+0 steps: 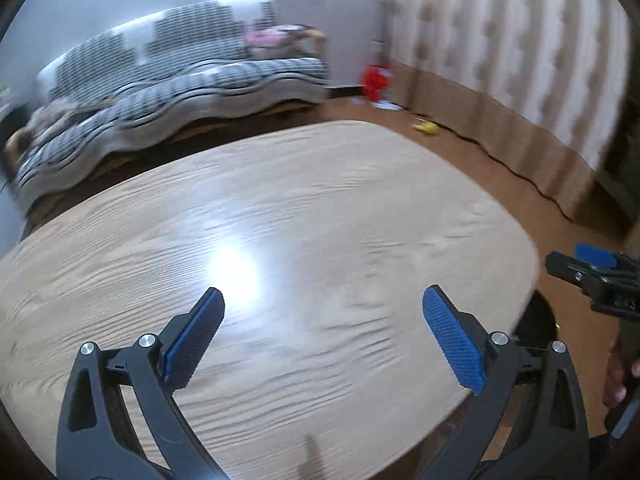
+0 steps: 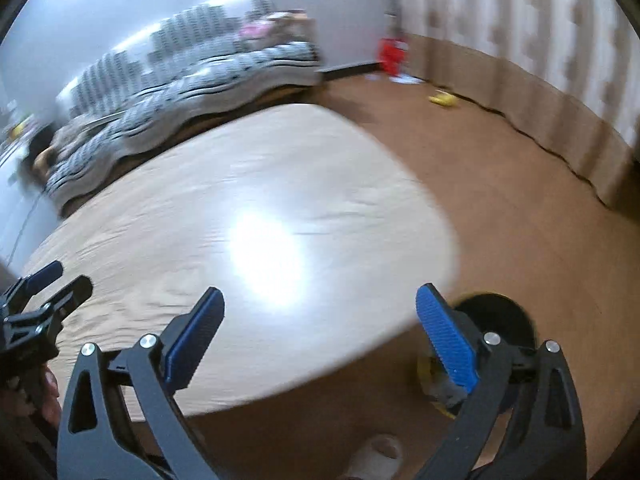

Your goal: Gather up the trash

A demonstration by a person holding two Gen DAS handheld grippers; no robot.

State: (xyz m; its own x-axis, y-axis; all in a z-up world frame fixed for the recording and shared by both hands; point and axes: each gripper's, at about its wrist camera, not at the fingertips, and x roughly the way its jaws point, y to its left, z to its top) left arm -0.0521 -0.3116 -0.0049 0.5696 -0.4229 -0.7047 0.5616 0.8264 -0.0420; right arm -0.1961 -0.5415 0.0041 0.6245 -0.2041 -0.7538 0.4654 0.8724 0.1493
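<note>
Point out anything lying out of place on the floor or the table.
A yellow object lies loose on the floor by the curtain, and small scraps are scattered beside a red item in the corner. Blur hides what they are. The table shows nothing on it.

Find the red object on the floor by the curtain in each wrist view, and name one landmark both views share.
Left wrist view: red object sits upper centre-right, on the floor between sofa end and curtain.
Right wrist view: red object sits near the top, right of centre, in the same corner.
Shared landmark: the striped sofa, upper left in both.
</note>
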